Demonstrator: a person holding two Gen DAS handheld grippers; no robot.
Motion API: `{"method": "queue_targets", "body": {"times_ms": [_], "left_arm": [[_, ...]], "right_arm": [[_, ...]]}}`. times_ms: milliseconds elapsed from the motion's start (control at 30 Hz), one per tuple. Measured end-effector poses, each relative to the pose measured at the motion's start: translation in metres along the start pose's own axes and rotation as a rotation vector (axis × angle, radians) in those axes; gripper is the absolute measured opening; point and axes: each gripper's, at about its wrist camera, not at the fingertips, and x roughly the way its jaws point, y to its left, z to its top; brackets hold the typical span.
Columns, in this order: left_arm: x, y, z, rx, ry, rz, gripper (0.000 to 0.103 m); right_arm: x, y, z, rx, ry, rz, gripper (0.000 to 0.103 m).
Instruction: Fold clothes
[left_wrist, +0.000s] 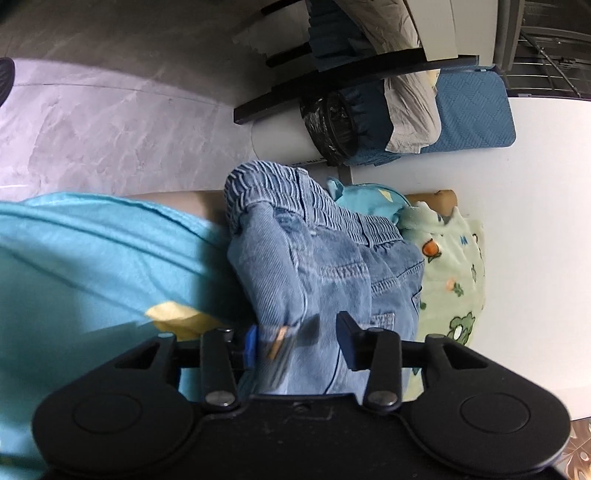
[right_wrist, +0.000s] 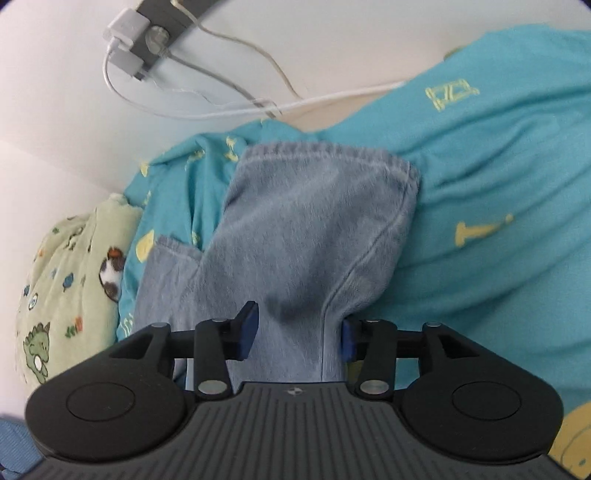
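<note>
In your left wrist view, your left gripper (left_wrist: 297, 343) sits with its fingers spread apart, and the denim shorts (left_wrist: 317, 266) lie between them; whether either pad actually presses the cloth is blurred, so you cannot tell more than that the gap is wide; the shorts' elastic waistband (left_wrist: 273, 188) bunches at the far end, raised above the turquoise printed garment (left_wrist: 92, 251) that spreads to the left; to the right, touching the denim, lies a pale green garment with dinosaur print (left_wrist: 454, 273) on the white table (left_wrist: 535, 229); farther off on the table you see a blue quilted cushion (left_wrist: 476, 110) and a dark roll wrapped in plastic (left_wrist: 328, 122); grey marbled floor (left_wrist: 110, 122) fills the far left.

In your right wrist view, your right gripper (right_wrist: 297, 332) is also spread, its blue pads (right_wrist: 248, 328) flanking a leg of the shorts (right_wrist: 306, 229), the fabric filling the gap between them; the hemmed leg end (right_wrist: 325, 155) lies at the far side, on top of the turquoise garment (right_wrist: 491, 177); the green dinosaur garment (right_wrist: 66, 273) sits at the left, beside the turquoise one; beyond, on the white table (right_wrist: 55, 110), white cables (right_wrist: 229, 107) run from a grey power strip (right_wrist: 155, 33).
</note>
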Motion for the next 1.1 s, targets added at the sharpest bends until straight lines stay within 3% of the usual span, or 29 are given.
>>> {"method": "queue_targets", "body": {"times_ms": [300, 367, 400, 467, 500, 667, 800, 933, 1033, 1100], "left_arm": [[0.037, -0.008, 0.023, 0.034, 0.039, 0.026, 0.037], [0.040, -0.005, 0.023, 0.036, 0.027, 0.032, 0.019], [0.040, -0.004, 0.023, 0.031, 0.026, 0.030, 0.012], [0.036, -0.004, 0.023, 0.018, 0.018, 0.012, 0.006], [0.031, -0.006, 0.024, 0.013, 0.012, -0.005, 0.006], [-0.004, -0.039, 0.030, 0.072, -0.003, -0.103, 0.004], [-0.036, -0.070, 0.035, 0.124, -0.027, -0.168, 0.004], [-0.068, -0.082, 0.034, 0.112, -0.055, -0.212, 0.004], [-0.091, -0.073, 0.030, 0.101, -0.082, -0.202, 0.004], [-0.103, -0.059, 0.028, 0.065, -0.090, -0.177, 0.004]], "right_arm": [[0.022, -0.012, 0.016, 0.033, -0.049, 0.015, 0.048], [0.024, -0.017, 0.019, 0.048, -0.057, 0.028, 0.047], [0.024, -0.017, 0.019, 0.057, -0.064, 0.041, 0.036], [0.021, -0.009, 0.019, 0.051, -0.078, 0.085, 0.012], [0.018, -0.002, 0.018, 0.030, -0.087, 0.115, 0.010], [-0.008, 0.056, 0.023, -0.136, -0.152, 0.254, 0.007], [-0.021, 0.113, 0.035, -0.225, -0.138, 0.356, 0.007], [-0.050, 0.161, 0.049, -0.285, -0.143, 0.498, 0.006], [-0.081, 0.170, 0.063, -0.305, -0.189, 0.600, 0.006], [-0.093, 0.155, 0.072, -0.293, -0.206, 0.612, 0.006]]}}
